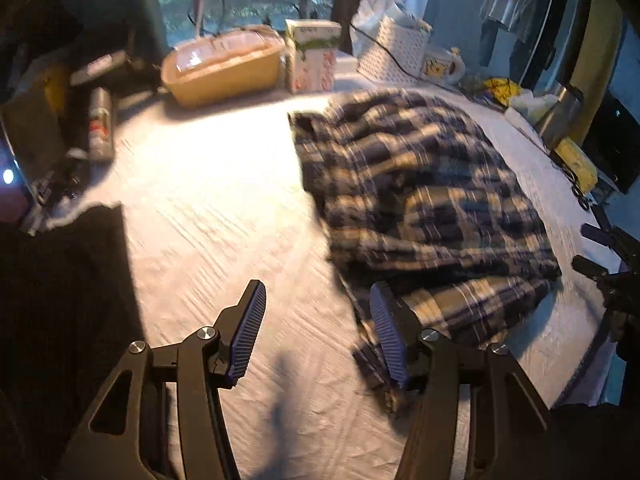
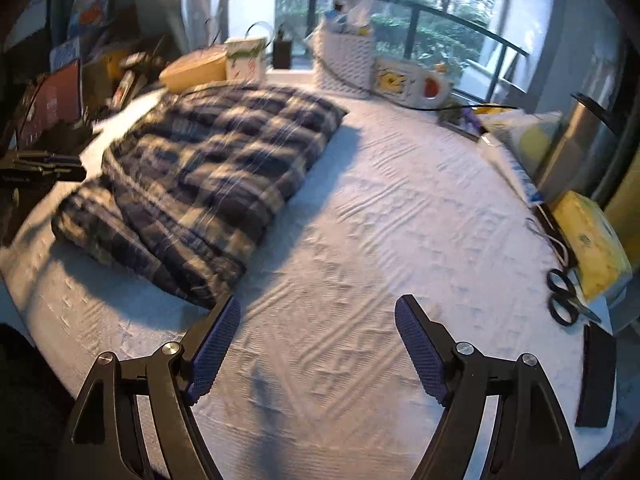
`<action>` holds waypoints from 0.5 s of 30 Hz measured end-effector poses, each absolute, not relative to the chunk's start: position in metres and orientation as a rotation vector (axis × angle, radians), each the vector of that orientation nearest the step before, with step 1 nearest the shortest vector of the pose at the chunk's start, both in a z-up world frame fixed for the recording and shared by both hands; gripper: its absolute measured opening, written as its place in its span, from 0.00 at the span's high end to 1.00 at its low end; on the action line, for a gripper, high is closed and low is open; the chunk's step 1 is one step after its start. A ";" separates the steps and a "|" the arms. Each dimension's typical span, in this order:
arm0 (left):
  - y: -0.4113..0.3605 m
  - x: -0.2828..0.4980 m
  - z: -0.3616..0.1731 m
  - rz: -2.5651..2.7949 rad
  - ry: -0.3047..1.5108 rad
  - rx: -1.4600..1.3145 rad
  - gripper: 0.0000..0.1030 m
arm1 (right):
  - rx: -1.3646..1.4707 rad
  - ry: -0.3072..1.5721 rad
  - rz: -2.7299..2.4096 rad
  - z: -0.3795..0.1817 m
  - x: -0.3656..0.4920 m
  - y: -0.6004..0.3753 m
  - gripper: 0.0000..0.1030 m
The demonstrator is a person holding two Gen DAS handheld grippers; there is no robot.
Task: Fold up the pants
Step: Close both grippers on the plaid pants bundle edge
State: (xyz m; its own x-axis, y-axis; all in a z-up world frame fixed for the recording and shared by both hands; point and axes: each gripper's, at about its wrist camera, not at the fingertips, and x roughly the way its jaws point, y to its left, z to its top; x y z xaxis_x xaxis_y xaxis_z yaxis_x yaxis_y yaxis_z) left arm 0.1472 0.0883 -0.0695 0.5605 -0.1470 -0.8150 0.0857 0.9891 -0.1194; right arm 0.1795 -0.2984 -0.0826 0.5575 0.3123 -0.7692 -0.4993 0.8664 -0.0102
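The plaid pants [image 1: 424, 196] lie folded in a thick bundle on the white textured table cover [image 1: 224, 208]. In the right wrist view the pants [image 2: 208, 168] lie at the left of the cover [image 2: 380, 220]. My left gripper [image 1: 318, 300] is open and empty, just left of the bundle's near corner, its right finger by the cloth edge. My right gripper [image 2: 318, 312] is open and empty over bare cover, right of the bundle. The right gripper also shows at the right edge of the left wrist view [image 1: 596, 250].
A yellow basket [image 1: 224, 68], a tissue box [image 1: 314, 56], a white woven basket [image 2: 344, 60] and mugs [image 2: 412, 80] stand along the far edge by the window. Scissors [image 2: 564, 292] and a yellow pouch [image 2: 592, 240] lie at the right. Dark clutter [image 1: 60, 120] sits at the left.
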 end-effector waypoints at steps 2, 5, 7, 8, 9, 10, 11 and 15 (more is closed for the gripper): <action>0.094 0.155 -0.061 -0.126 0.943 -0.060 0.47 | -0.208 0.842 0.459 -0.077 0.186 -0.309 0.21; 0.097 0.175 -0.049 -0.138 0.905 -0.055 0.47 | -0.179 0.822 0.434 -0.069 0.202 -0.316 0.21; 0.094 0.191 -0.043 -0.169 0.881 -0.057 0.47 | -0.164 0.800 0.426 -0.061 0.216 -0.315 0.21; 0.093 0.200 -0.041 -0.185 0.876 -0.058 0.47 | -0.158 0.788 0.432 -0.056 0.223 -0.314 0.21; 0.092 0.205 -0.041 -0.192 0.874 -0.056 0.47 | -0.153 0.771 0.443 -0.052 0.231 -0.310 0.21; 0.089 0.214 -0.041 -0.199 0.872 -0.051 0.47 | -0.154 0.762 0.449 -0.049 0.237 -0.306 0.21; 0.086 0.223 -0.041 -0.210 0.871 -0.044 0.47 | -0.156 0.753 0.453 -0.047 0.245 -0.303 0.21; 0.084 0.260 -0.053 -0.227 0.898 -0.033 0.47 | -0.156 0.743 0.479 -0.045 0.276 -0.285 0.21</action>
